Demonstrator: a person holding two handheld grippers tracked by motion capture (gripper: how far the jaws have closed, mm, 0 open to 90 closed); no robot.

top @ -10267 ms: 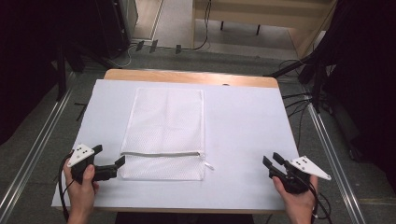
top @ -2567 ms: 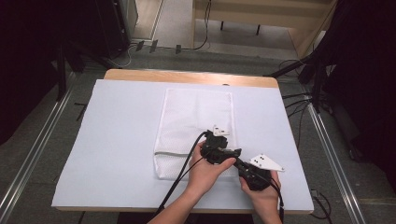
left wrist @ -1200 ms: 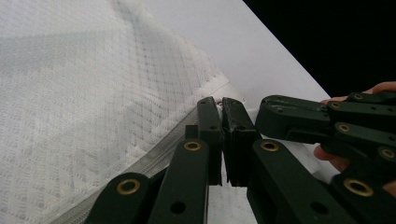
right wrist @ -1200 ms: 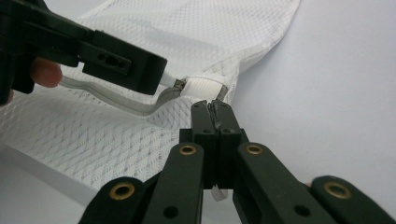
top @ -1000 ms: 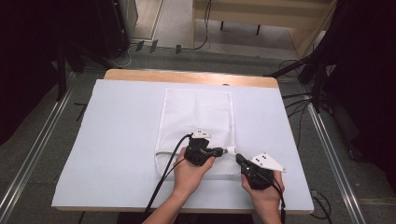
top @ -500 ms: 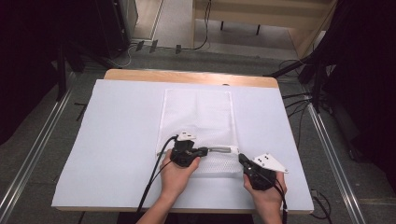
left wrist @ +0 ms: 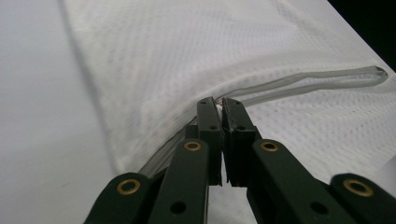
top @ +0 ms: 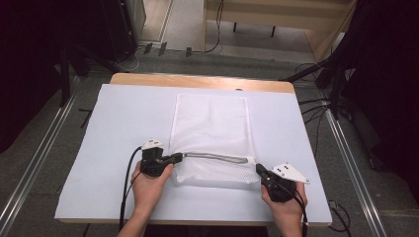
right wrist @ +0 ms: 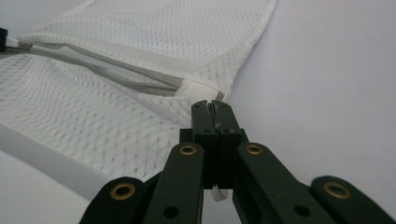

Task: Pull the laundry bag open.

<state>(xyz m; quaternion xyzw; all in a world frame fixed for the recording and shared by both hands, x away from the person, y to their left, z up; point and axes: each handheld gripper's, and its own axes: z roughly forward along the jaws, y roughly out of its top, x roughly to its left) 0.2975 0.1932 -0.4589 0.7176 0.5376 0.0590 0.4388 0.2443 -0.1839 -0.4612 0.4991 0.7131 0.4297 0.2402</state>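
Now the zipper (top: 213, 158) on the white mesh bag (top: 210, 133), which lies flat mid-desk (top: 99, 148), is being drawn across. The left claw (left wrist: 218, 103) is pinched shut at the zipper's left end, apparently on the pull, though the tab itself is hard to make out. The right claw (right wrist: 211, 108) is clamped on the bag's corner tab at the far end. Keep that corner pinned and taut, and pull the slider level along the track so the mesh doesn't bunch or catch.
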